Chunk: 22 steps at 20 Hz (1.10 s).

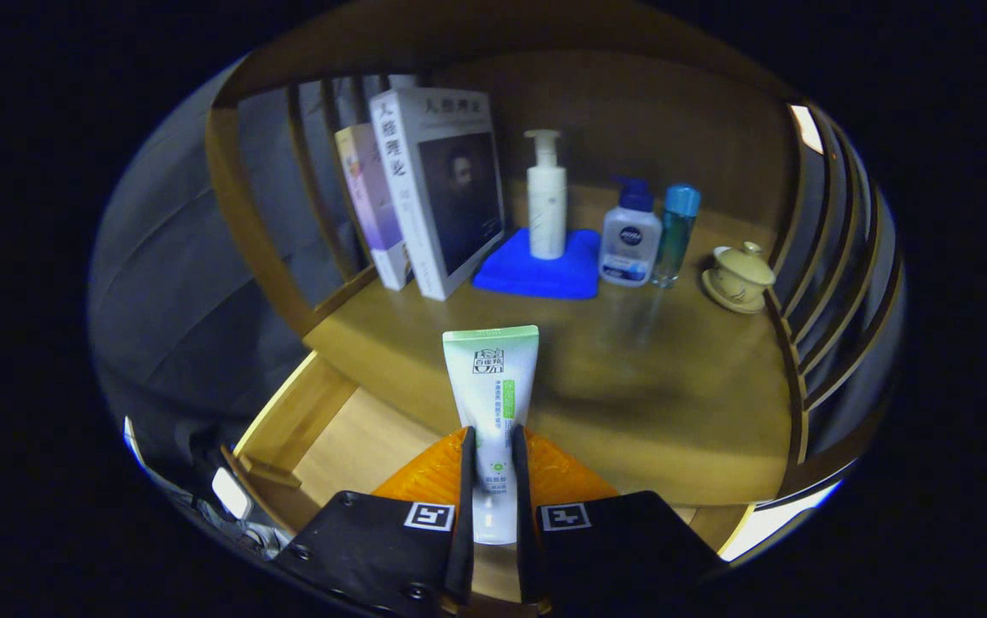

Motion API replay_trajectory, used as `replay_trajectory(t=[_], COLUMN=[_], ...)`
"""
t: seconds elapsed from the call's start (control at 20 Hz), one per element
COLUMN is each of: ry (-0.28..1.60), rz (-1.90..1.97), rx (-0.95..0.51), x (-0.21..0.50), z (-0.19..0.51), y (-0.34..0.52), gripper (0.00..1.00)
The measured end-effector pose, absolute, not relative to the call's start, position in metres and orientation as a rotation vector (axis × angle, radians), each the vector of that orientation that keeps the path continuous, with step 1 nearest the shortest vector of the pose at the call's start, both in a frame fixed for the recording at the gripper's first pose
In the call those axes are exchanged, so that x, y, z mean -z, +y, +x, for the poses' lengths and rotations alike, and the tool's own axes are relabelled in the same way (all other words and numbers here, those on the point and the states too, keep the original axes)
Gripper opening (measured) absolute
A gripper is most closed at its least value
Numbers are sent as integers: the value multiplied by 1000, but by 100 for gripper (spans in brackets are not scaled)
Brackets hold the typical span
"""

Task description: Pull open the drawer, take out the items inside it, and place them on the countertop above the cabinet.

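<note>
My gripper (491, 455) is shut on a white and green tube (491, 386), both fingers pressing its lower half. The tube stands upright between the fingers, its flat crimped end up. It hangs above the front edge of the wooden countertop (631, 403). Below and to the left lies the pulled-open drawer (348, 438), its pale wooden bottom showing beside the fingers; the part under the gripper is hidden.
At the back of the countertop stand two books (433, 189), a white pump bottle (546, 202) on a blue cloth (536, 270), a white and blue pump bottle (628, 240), a teal bottle (676, 232) and a lidded cup on a saucer (739, 275). Wooden slats wall both sides.
</note>
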<state>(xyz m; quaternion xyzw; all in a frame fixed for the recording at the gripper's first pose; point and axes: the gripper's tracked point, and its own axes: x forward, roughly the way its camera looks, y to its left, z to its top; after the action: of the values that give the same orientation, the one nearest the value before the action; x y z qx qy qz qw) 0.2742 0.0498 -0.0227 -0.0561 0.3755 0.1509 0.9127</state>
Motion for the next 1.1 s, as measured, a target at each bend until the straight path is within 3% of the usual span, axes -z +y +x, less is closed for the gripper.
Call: replay_trajectory(t=[0.35, 0.55, 0.7, 1.0, 1.1], ry=[721, 686, 594, 503, 466], rz=[79, 51, 52, -8, -19], rx=[-155, -123, -95, -90, -95], x=[27, 34, 13, -2, -2], z=[326, 340, 345, 308, 285], y=[42, 36, 34, 33, 35], gripper=[23, 28, 22, 99, 98])
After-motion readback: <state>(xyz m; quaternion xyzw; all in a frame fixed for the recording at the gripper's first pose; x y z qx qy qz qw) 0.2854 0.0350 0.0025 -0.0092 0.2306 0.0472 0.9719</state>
